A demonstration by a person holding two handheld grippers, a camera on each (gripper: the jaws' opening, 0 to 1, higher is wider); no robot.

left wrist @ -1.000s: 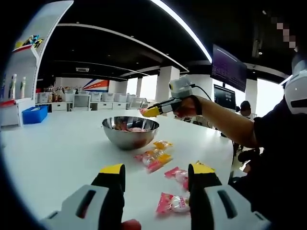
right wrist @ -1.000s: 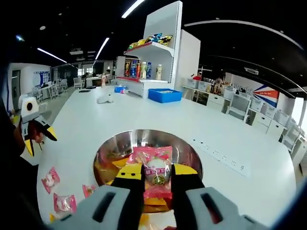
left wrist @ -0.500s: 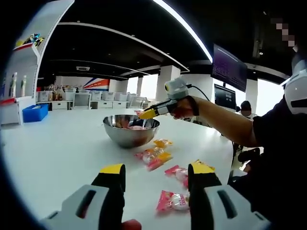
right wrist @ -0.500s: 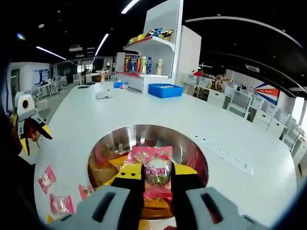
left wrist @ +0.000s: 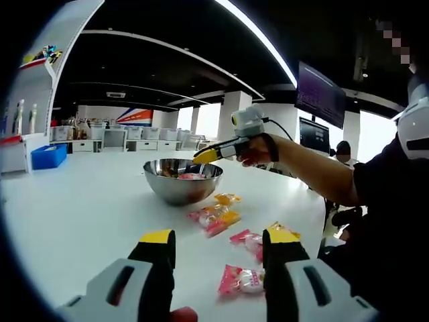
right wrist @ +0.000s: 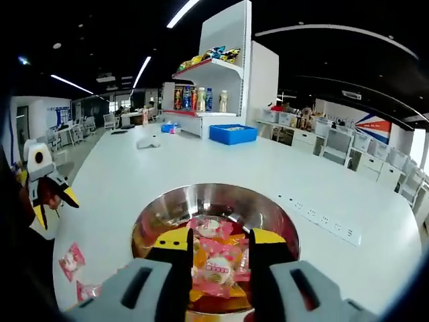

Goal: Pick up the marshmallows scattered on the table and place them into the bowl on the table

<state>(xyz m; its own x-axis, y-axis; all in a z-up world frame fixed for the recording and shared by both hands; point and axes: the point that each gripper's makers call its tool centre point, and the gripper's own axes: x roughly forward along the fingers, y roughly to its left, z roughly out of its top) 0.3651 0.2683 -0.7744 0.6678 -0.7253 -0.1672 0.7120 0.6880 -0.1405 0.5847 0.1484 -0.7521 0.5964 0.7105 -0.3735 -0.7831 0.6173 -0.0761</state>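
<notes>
hovering my right gripper (right wrist: 218,240) open over the bowl (right wrist: 268,208) of marshmallows (right wrist: 218,265); left gripper (left wrist: 218,240) open above the table (left wrist: 80,208).

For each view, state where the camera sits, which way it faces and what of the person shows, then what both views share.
Left gripper view: rides the left tool, low over the table, facing the bowl side-on; the person's forearm holds the right tool above it.
Right gripper view: rides the right tool, looking down into the bowl; the left tool shows at the left edge.
Shared: bowl, table, wrapped marshmallows.
</notes>
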